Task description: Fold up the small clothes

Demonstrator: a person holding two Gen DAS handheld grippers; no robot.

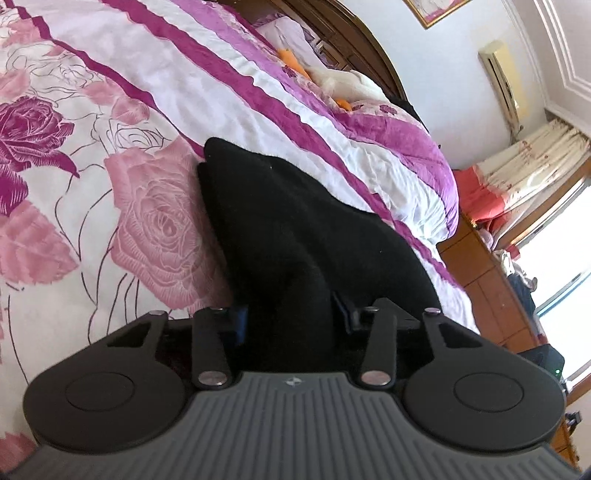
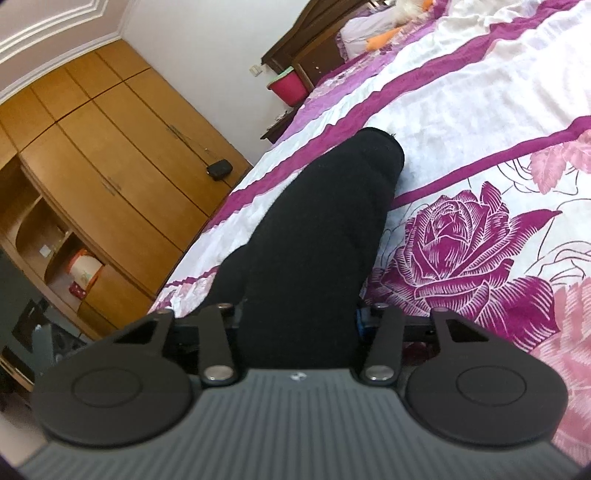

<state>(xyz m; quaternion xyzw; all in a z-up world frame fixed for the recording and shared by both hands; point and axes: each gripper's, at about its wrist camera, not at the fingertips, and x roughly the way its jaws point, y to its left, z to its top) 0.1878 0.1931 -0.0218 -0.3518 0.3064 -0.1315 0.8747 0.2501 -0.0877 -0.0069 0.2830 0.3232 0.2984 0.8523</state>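
Note:
A small black garment (image 1: 280, 221) lies on the rose-print bedspread (image 1: 74, 184), bunched into folds. In the left wrist view its near end runs between the jaws of my left gripper (image 1: 291, 314), and the blue pads (image 1: 241, 321) press on it from both sides. The right wrist view shows the same black garment (image 2: 332, 206) stretching away to a rounded far edge. My right gripper (image 2: 299, 314) is shut on its near end, the cloth filling the gap between the fingers (image 2: 360, 317). The fingertips of both grippers are hidden by the cloth.
The bedspread (image 2: 480, 110) has white and magenta stripes further back. A white and orange soft toy (image 1: 347, 85) lies near the dark headboard (image 1: 354, 33). A wooden wardrobe (image 2: 110, 166) stands beside the bed, with a pink bucket (image 2: 290, 86) by the wall.

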